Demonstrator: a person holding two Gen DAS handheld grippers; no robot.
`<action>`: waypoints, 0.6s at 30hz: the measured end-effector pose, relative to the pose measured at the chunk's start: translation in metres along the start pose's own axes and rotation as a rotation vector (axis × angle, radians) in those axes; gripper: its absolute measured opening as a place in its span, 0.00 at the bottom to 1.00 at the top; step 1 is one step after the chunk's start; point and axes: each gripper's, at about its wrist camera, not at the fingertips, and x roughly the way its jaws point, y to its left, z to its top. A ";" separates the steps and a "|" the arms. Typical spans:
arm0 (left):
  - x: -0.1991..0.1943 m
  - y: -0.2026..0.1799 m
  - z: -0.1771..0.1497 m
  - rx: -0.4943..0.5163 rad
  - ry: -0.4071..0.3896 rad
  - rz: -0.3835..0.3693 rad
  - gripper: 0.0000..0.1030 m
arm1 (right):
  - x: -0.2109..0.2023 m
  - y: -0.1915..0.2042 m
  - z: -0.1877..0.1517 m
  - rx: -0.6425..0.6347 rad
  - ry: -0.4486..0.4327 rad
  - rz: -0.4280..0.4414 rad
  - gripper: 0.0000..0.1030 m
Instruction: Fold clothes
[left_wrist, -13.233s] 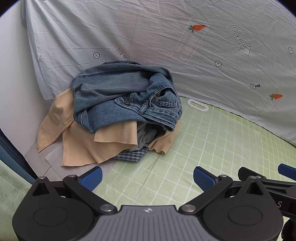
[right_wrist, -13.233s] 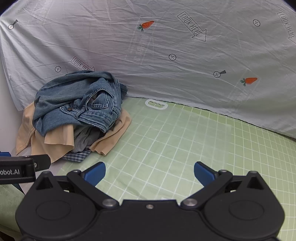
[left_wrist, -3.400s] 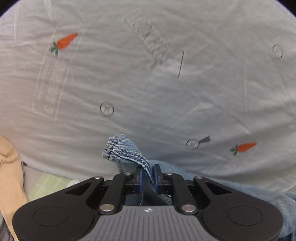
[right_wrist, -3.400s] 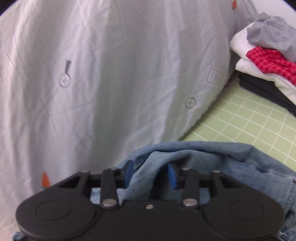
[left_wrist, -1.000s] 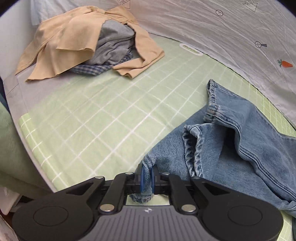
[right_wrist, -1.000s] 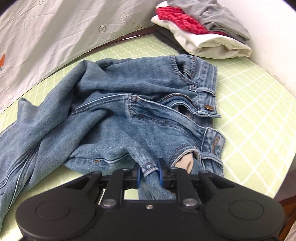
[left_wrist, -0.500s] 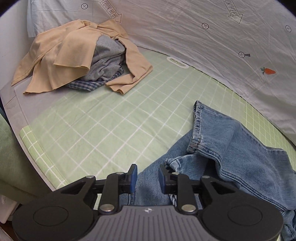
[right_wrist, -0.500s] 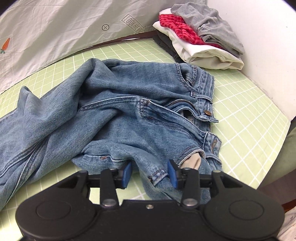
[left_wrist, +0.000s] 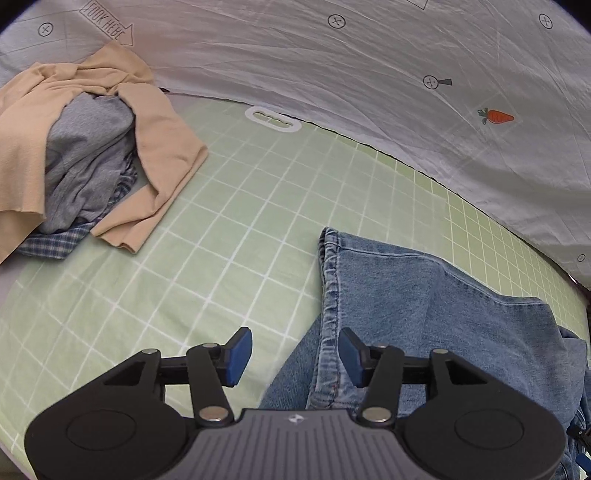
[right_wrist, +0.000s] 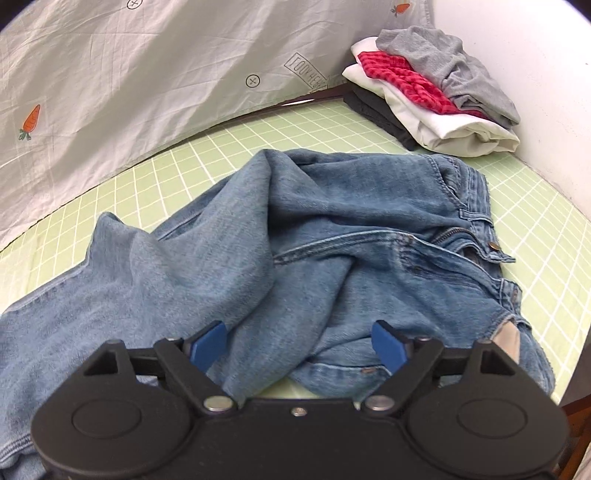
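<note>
Both tools let go since a second ago — jeans (right_wrist: 332, 236) lie crumpled on green gridded surface (left_wrist: 207, 258) | left tool (left_wrist: 293, 356), right tool (right_wrist: 299, 345) wide, empty | printed sheet (left_wrist: 369, 74) behind — folded stack (right_wrist: 432, 96) by wall

Jeans (right_wrist: 332, 251): blue denim, rumpled, spread over green grid mat (right_wrist: 546, 229), waistband toward 2 o'clock, leg trailing to 8 o'clock. Right gripper (right_wrist: 299, 347): at 6 o'clock, jaws just been opening, wide apart above denim, gripping nothing. Folded stack (right_wrist: 436, 96): 1 o'clock. Sheet (right_wrist: 147, 74): carrot print, 11 o'clock.
</note>
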 end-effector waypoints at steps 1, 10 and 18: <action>0.009 -0.002 0.007 0.007 0.009 -0.010 0.55 | 0.003 0.003 0.003 0.012 -0.005 0.000 0.87; 0.087 -0.020 0.045 0.086 0.119 -0.025 0.56 | 0.042 0.019 0.049 0.121 -0.019 -0.014 0.88; 0.115 -0.041 0.054 0.145 0.125 -0.035 0.58 | 0.090 0.036 0.101 0.038 -0.030 -0.026 0.78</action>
